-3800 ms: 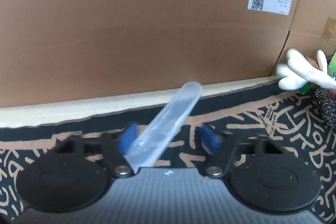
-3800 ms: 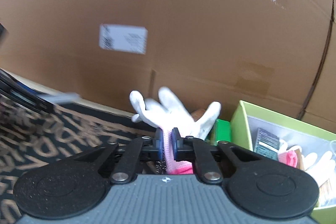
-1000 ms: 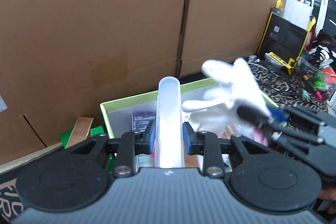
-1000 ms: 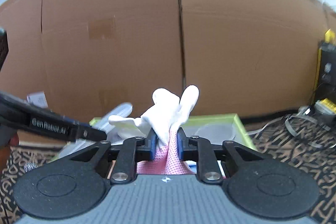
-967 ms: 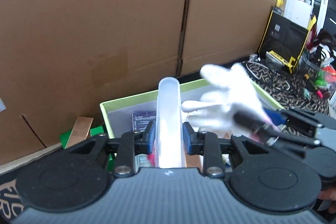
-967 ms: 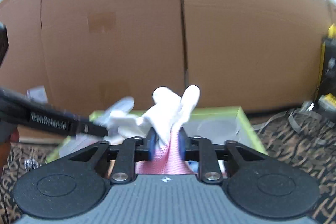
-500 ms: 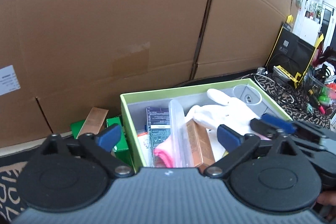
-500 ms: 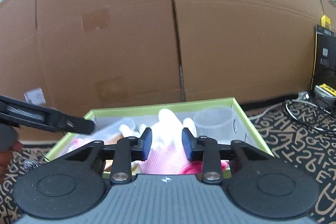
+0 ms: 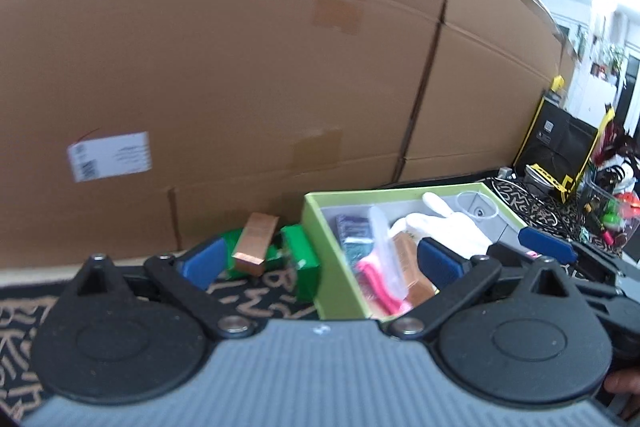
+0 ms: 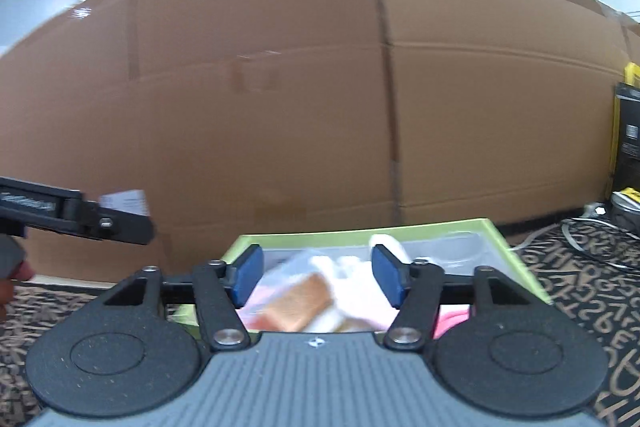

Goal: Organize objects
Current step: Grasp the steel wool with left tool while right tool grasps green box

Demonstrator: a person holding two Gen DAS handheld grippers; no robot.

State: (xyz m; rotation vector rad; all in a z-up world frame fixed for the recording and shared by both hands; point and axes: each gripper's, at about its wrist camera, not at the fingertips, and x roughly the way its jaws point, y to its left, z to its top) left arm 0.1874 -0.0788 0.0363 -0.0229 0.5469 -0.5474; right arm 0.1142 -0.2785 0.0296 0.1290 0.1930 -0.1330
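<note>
A lime-green box (image 9: 314, 223) holds a clear plastic tube (image 9: 382, 251), a white glove (image 9: 448, 231), a pink item (image 9: 374, 287), a copper carton (image 9: 412, 267) and a clear cup (image 9: 478, 207). My left gripper (image 9: 320, 263) stands wide open and empty, short of the box's left corner. My right gripper (image 10: 318, 275) hovers at the near side of the box (image 10: 360, 229) with its jaws opening. The glove (image 10: 344, 263) lies loose in the box below the gap, clear of the pads. The right gripper's fingers (image 9: 548, 251) show at the box's right side in the left wrist view.
A copper carton (image 9: 256, 243) rests on green boxes (image 9: 300, 263) left of the lime box. A tall cardboard wall (image 9: 240, 67) with a white label (image 9: 110, 155) runs behind. Patterned black cloth (image 9: 248, 299) covers the surface. Cables (image 10: 592, 239) and a black case (image 9: 560, 143) lie right.
The left gripper let go of the clear tube, which now lies in the box, and drew back to the left. The right gripper released the white glove into the box.
</note>
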